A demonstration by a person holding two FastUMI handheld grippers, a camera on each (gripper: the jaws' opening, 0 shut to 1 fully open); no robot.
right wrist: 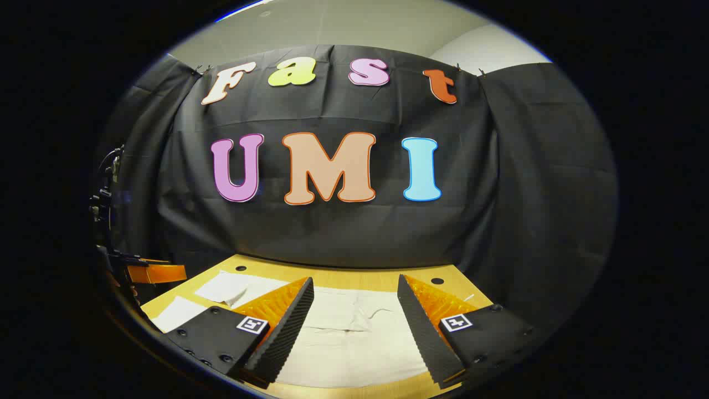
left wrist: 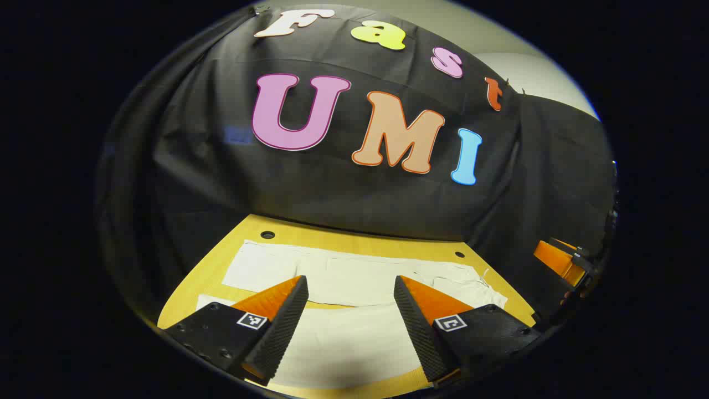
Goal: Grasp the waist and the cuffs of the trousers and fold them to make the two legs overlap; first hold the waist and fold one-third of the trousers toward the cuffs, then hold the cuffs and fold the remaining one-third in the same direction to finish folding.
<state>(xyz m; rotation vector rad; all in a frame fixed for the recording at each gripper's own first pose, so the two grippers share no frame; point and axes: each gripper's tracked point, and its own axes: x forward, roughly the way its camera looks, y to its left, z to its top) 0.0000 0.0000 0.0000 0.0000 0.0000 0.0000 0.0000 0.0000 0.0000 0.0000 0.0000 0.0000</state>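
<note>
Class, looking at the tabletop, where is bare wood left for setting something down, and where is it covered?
Bare strips of yellow wooden table run between the white cloth trousers and the black wall, past two round holes, and along the near edge. The middle is covered by trousers.

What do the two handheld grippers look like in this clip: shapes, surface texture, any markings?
The left gripper has two wedge-shaped fingers tapering to points, their inner faces ribbed. Each sits on a black block with screw holes and a small square black-and-white marker tag. The right gripper is built the same, with its own marker tag. No cables are visible on either gripper's fingers or blocks.
</note>
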